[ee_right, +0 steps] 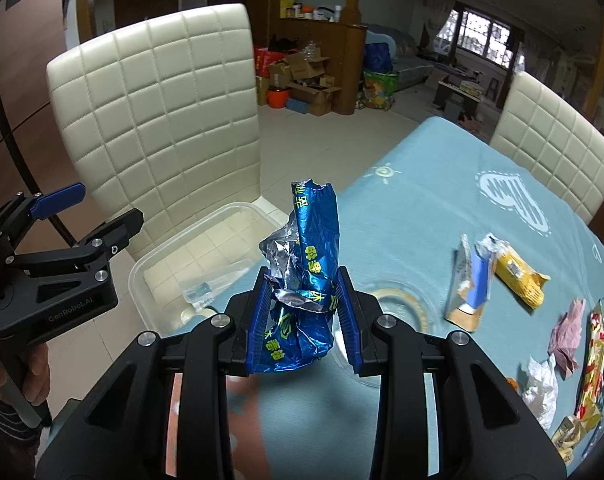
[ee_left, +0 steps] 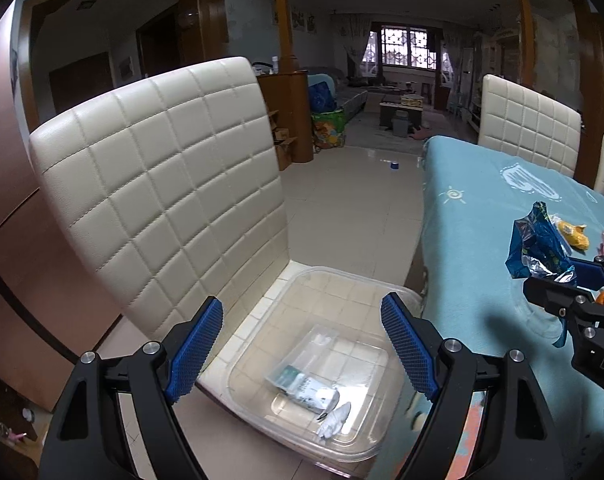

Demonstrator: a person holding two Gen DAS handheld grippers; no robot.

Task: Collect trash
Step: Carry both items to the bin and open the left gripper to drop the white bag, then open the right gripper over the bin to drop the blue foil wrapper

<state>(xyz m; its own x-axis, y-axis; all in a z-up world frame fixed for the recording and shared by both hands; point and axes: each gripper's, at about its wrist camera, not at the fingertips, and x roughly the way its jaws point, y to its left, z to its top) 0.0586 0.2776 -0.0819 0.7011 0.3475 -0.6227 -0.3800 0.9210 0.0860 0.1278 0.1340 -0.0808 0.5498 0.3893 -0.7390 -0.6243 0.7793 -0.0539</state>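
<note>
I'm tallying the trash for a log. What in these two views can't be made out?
- Items in the clear plastic bin: left wrist view; a clear packet and white scrap, print too small to read.
- Blue foil wrapper: right wrist view; its lower end is hidden between the right gripper pads.
- Red-and-yellow wrapper: right wrist view; cut off by the fisheye edge.

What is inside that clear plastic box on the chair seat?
The clear plastic box holds a clear plastic packet with a green-and-white printed wrapper and a crumpled white scrap near its front. From the right wrist view, the blue foil wrapper hides part of the box.
</note>
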